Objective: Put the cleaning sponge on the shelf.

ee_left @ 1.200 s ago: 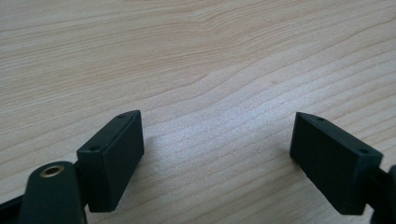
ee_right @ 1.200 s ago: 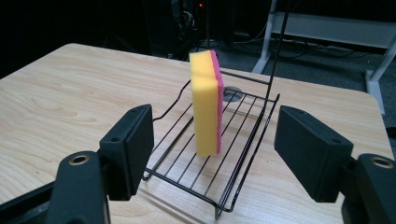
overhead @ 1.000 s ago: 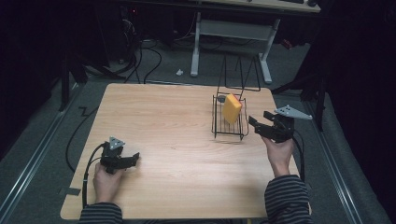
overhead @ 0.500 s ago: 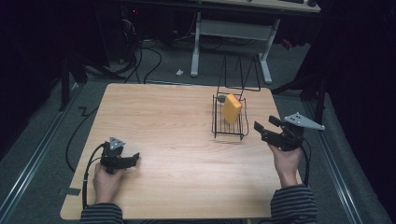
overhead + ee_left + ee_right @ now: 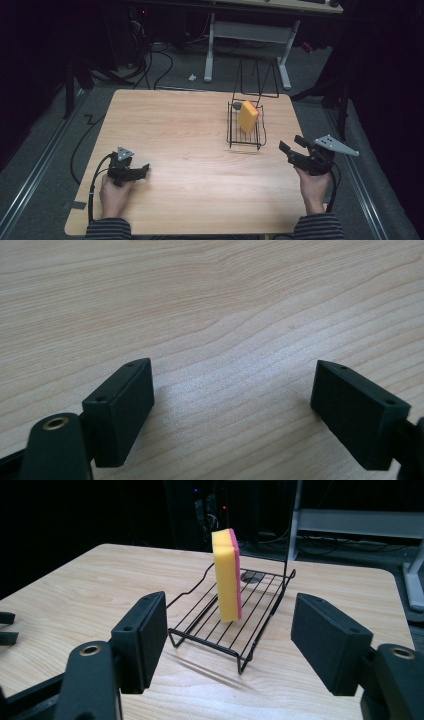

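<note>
The right gripper (image 5: 295, 151) hangs off the table's right edge, jaws spread and empty, facing the yellow-and-pink foam sponge (image 5: 226, 574) standing upright in the black wire rack (image 5: 235, 652). This looks like the stage just after placing; next, settle the hand. The left gripper (image 5: 141, 171) rests spread on the pale wooden table (image 5: 190, 150).

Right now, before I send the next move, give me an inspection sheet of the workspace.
Surface: wooden table, bare grain under the left gripper.
Job's things: yellow sponge with a pink back, upright on edge in the black wire rack.
Clutter: nothing seen.
Grippers: left gripper open, low on the table; right gripper open, apart from the rack, facing the sponge.
Cables: black cable trails from the left gripper.
Surroundings: dark room, desk frame behind.
</note>
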Demonstrator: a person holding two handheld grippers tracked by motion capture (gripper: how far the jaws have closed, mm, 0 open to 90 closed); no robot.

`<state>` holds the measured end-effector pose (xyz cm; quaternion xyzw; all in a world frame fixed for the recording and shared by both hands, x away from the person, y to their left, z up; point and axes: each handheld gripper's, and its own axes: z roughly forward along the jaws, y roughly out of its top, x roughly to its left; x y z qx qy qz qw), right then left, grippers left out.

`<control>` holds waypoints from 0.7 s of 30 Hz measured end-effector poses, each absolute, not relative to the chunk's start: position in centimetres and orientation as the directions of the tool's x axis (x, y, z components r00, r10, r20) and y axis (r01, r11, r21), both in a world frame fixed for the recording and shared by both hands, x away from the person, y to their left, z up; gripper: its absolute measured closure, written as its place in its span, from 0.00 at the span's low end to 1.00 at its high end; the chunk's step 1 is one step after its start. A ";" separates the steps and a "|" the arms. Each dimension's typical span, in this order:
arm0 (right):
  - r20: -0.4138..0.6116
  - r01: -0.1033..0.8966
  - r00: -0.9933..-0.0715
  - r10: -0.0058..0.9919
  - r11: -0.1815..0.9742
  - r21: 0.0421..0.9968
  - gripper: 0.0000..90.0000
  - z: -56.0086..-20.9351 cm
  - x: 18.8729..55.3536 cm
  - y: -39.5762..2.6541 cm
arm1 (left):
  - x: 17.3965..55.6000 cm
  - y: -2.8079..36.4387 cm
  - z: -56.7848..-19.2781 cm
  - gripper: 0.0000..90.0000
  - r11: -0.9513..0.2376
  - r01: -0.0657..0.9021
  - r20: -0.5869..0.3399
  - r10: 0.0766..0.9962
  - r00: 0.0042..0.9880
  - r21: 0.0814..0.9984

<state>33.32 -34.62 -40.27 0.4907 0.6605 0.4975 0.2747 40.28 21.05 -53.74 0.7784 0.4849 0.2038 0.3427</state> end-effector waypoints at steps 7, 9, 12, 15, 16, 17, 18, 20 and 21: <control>0.149 0.373 -0.366 0.919 -0.002 0.928 0.35 -41.3 32.5 -35.1 | 40.3 21.1 -53.7 0.20 -0.295 0.615 -0.015 0.894 0.447 0.731; 0.152 0.376 -0.362 0.920 -0.005 0.927 0.35 -41.6 32.3 -35.3 | 40.3 21.1 -53.7 0.20 -0.295 0.615 -0.015 0.894 0.447 0.731; 0.158 0.379 -0.357 0.921 -0.012 0.926 0.35 -42.2 32.1 -35.6 | 40.3 21.1 -53.7 0.20 -0.295 0.615 -0.015 0.895 0.447 0.731; 0.148 0.373 -0.355 0.923 -0.005 0.928 0.37 -42.7 32.0 -35.7 | 40.3 21.0 -53.7 0.20 -0.295 0.615 -0.015 0.895 0.446 0.731; 0.150 0.375 -0.353 0.924 -0.007 0.927 0.37 -42.8 32.0 -35.7 | 40.3 21.0 -53.7 0.20 -0.295 0.615 -0.015 0.895 0.446 0.731; 0.150 0.374 -0.355 0.923 -0.006 0.928 0.37 -43.0 32.1 -35.7 | 40.3 21.1 -53.7 0.20 -0.295 0.615 -0.015 0.895 0.447 0.731; 0.152 0.376 -0.355 0.923 -0.008 0.927 0.37 -43.1 32.1 -35.7 | 40.3 21.1 -53.7 0.20 -0.295 0.615 -0.015 0.895 0.446 0.731; 0.147 0.376 -0.351 0.925 -0.004 0.927 0.37 -43.5 32.1 -35.7 | 40.3 21.1 -53.7 0.20 -0.295 0.615 -0.015 0.895 0.447 0.731; 0.150 0.379 -0.351 0.924 -0.007 0.925 0.37 -43.6 32.2 -35.7 | 40.3 21.0 -53.7 0.20 -0.295 0.615 -0.015 0.895 0.446 0.731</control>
